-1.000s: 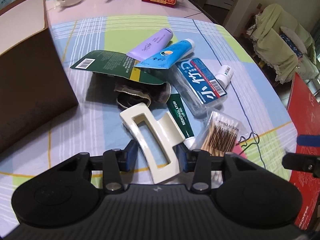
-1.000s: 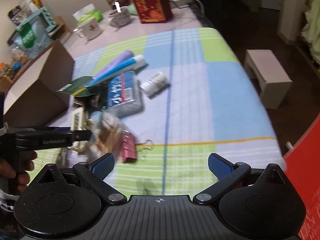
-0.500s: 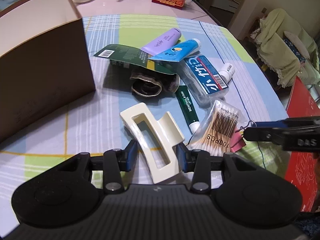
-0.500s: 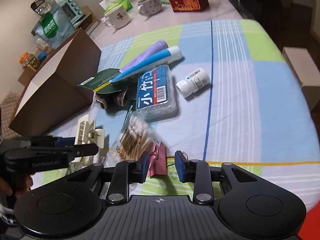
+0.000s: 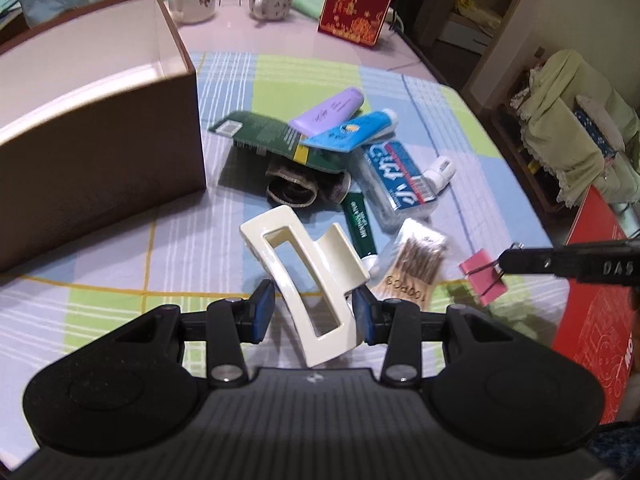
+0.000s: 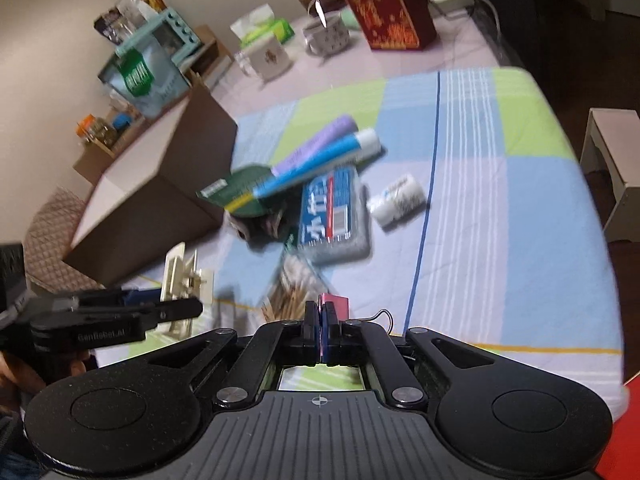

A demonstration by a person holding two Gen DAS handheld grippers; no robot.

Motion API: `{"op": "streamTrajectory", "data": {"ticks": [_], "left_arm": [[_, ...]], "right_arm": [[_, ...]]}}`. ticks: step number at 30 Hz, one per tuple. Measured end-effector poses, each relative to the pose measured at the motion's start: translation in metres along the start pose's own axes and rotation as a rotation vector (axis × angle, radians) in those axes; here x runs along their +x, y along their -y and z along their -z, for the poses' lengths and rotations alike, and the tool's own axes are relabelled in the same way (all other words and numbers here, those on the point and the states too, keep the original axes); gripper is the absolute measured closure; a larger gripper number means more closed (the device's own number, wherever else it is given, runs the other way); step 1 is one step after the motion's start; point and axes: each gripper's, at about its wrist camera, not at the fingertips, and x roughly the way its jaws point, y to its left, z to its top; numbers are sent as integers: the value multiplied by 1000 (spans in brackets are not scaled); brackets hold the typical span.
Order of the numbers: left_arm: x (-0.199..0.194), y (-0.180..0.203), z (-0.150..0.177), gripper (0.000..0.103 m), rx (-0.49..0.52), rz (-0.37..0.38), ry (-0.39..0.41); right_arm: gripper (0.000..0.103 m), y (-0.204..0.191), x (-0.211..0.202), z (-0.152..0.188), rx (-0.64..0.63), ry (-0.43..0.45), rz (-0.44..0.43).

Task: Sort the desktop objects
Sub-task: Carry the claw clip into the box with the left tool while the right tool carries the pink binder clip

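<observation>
Cream hair claw [image 5: 308, 276] between left fingers [image 5: 264, 312]

The right tool [image 6: 321, 322] has closed on the pink binder clip [image 5: 483, 277] and lifted it off the cloth.

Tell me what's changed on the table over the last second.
The right gripper went from open to shut on the pink binder clip and lifted it off the cloth. The left gripper kept its jaws on the cream hair claw and moved nearer the brown box. The pile of tubes and packets stayed put.
</observation>
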Motion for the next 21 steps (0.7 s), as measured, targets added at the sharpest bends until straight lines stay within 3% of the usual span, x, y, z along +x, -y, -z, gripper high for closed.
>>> {"op": "streamTrajectory", "data": {"ticks": [10,21], "left_arm": [[-58,-11,-22,66,17,10,104],[-115,-85,-54,66,61,-62,173]], "right_arm": [[103,-36,-19,-39,-8,79,-96],[103,-110,9,-73,33,124,-253]]}}
